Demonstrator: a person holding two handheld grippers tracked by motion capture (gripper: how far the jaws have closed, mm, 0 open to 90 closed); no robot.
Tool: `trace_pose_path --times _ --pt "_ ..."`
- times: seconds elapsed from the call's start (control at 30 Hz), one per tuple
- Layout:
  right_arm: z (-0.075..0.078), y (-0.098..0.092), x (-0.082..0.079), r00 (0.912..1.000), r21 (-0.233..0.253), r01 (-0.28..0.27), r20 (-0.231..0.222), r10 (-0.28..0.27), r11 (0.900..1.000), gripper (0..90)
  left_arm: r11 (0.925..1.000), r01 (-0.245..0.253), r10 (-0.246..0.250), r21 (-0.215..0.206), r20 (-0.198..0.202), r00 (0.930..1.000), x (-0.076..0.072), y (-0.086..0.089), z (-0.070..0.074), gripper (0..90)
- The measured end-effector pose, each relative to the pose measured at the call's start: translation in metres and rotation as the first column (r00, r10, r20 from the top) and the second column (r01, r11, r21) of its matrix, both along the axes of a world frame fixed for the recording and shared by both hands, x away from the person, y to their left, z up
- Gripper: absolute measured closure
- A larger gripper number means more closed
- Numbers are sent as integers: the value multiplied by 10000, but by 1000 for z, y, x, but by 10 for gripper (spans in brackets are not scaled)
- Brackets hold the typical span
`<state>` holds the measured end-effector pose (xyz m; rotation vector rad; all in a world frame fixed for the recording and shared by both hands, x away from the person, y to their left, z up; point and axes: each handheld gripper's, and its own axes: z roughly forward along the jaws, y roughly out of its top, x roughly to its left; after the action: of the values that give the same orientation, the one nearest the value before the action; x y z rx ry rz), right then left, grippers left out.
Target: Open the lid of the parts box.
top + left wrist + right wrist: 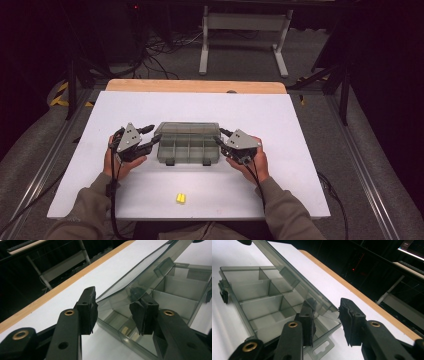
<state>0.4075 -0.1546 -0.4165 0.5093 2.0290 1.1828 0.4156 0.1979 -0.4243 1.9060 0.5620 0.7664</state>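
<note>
My left gripper (148,137) and right gripper (220,137), both spread open, flank the compartment box (187,148), whose lid (188,128) is tilted up.

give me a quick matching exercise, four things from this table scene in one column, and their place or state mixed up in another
Things:
1. compartment box
2. lid
3. yellow piece
4. left gripper

Place or state:
A. lies alone on the white table, near the person's edge
B. raised at an angle, part open
C. jaws apart at the box's left end
D. clear grey, split by dividers, nothing seen in the compartments

Pairs: 1-D, 2-B, 3-A, 4-C
</note>
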Motion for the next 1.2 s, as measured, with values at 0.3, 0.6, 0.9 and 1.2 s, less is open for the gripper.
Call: trace_pose_path --times 0.3,0.6,0.9,1.2 --pt "10 -3 10 9999 551 -20 -123 27 9985 674 9997 108 -106 -220 63 9999 11 -1 10 687" --pt "28 -8 28 9982 1281 -47 -587 123 9918 744 9980 -19 14 -631 -88 10000 31 0 19 718" --pt "36 -6 45 9967 1481 83 -807 37 9889 767 9950 -172 132 -981 -412 9991 47 -1 17 729" --pt "32 -5 60 9937 1832 283 -1120 -78 9827 757 9915 -471 365 -1209 -887 9954 64 -2 3 747"
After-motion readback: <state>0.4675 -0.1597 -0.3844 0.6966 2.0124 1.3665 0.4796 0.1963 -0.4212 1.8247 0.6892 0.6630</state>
